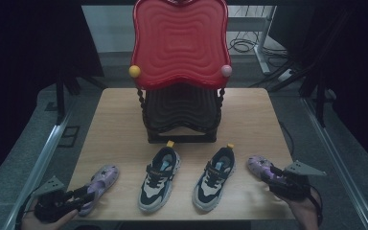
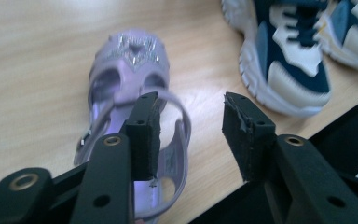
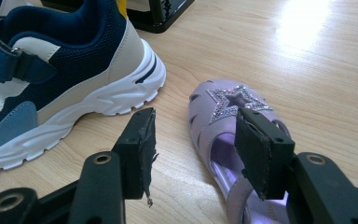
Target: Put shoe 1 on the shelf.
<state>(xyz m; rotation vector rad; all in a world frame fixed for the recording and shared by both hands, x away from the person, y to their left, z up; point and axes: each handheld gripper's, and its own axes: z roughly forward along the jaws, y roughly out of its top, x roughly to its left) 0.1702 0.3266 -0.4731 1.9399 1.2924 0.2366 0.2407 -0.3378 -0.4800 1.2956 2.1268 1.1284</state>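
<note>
Two lilac sandals with glitter stars lie at the front corners of the wooden table. The left sandal [image 1: 100,182] [image 2: 130,56] has my left gripper [image 1: 84,194] [image 2: 190,100] at its heel end. One jaw sits inside the shoe and the other outside, so the side strap lies between them untouched, jaws open. The right sandal [image 1: 260,166] [image 3: 214,126] has my right gripper [image 1: 274,175] [image 3: 196,114] over its heel end. One pad hangs above the shoe's opening and the other beside it over bare wood, open and not gripping.
Two navy, white and blue sneakers [image 1: 160,177] [image 1: 214,178] stand between the sandals, toes toward me. A two-tier stand with a red wavy top [image 1: 179,43] occupies the back middle of the table [image 1: 115,124]. The table's front edge lies just under both grippers.
</note>
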